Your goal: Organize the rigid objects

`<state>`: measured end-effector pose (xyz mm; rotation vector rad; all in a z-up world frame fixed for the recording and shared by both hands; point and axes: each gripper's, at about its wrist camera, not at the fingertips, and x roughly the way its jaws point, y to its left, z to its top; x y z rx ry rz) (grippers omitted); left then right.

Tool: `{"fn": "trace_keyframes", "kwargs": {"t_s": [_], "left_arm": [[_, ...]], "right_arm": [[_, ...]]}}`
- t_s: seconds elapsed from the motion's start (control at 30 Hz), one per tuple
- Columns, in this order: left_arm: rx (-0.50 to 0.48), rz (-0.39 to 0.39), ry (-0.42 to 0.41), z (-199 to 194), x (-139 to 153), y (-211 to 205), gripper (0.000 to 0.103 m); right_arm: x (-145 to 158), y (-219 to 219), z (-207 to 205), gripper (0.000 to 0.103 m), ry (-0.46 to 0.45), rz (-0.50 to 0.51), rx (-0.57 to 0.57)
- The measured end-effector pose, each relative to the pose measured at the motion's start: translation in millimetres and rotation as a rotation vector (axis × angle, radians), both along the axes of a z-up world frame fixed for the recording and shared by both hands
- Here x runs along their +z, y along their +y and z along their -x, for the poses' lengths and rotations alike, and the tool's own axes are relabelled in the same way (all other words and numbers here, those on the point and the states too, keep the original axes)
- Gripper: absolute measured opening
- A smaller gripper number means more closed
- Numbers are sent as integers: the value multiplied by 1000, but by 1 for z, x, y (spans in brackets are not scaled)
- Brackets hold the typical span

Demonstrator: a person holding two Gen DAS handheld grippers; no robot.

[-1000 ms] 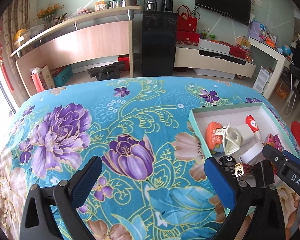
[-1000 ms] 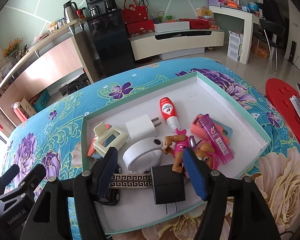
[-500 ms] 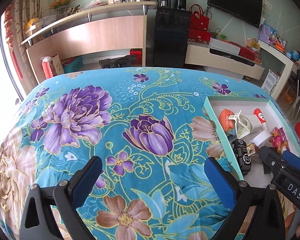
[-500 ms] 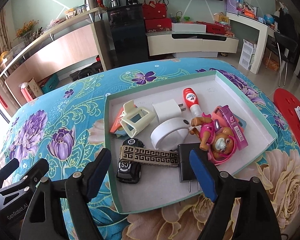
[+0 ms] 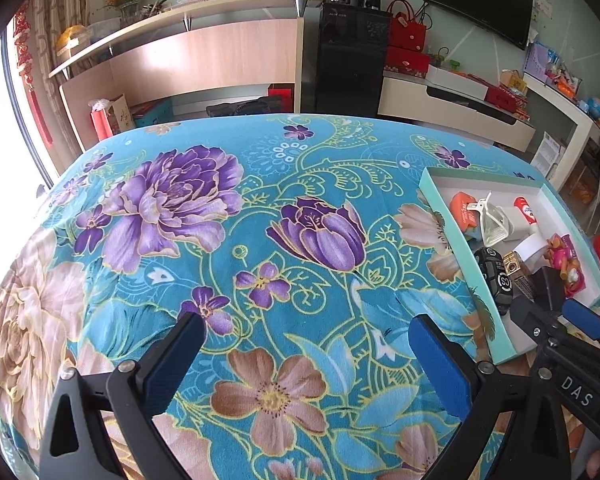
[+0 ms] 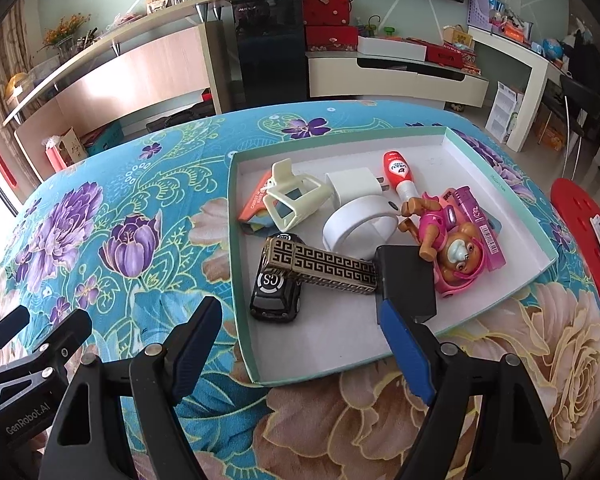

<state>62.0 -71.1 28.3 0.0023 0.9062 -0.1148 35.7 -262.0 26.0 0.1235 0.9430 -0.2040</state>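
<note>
Your right gripper (image 6: 300, 344) hangs over the near rim of the tray (image 6: 500, 160), and its fingers have just been spreading; they stand wide with nothing between them. One blue pad covers the near corner of the black plug (image 6: 406, 280), so you cannot see its prongs. Your left gripper (image 5: 304, 360) is also wide apart and empty, over the bare flowered cloth (image 5: 220, 220) of the desk, well to the left of the tray. All the task's things lie in the tray: the patterned bar (image 6: 320, 266) rests across the roof of the black car (image 6: 276, 300), whose roof reads "GS". The white puck (image 6: 358, 230) hides part of the white charger (image 6: 350, 184), and the dog toy (image 6: 448, 240) lies over the pink case (image 6: 480, 220), whose barcode shows but cannot be read. The orange card (image 6: 254, 204) is mostly under the cream stand (image 6: 296, 200); its print is too small to make out. The red bottle (image 6: 398, 172) carries a label you cannot read. "GenRobot.AI" shows on the left gripper's side, "DAS" on the right's. The tray's right half and far strip are bare, and the cloth to its left is open.
</note>
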Motion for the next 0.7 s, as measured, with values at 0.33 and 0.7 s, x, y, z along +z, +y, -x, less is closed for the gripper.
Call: {"fn": "trace_keyframes", "kwargs": {"t_s": [0.33, 0.7], "left_arm": [[31, 9, 15, 13, -2, 11, 103], [63, -77, 43, 21, -15, 17, 103]], "right_arm": [[-9, 12, 10, 82, 34, 18, 29], [-12, 16, 12, 82, 47, 27, 46]]}}
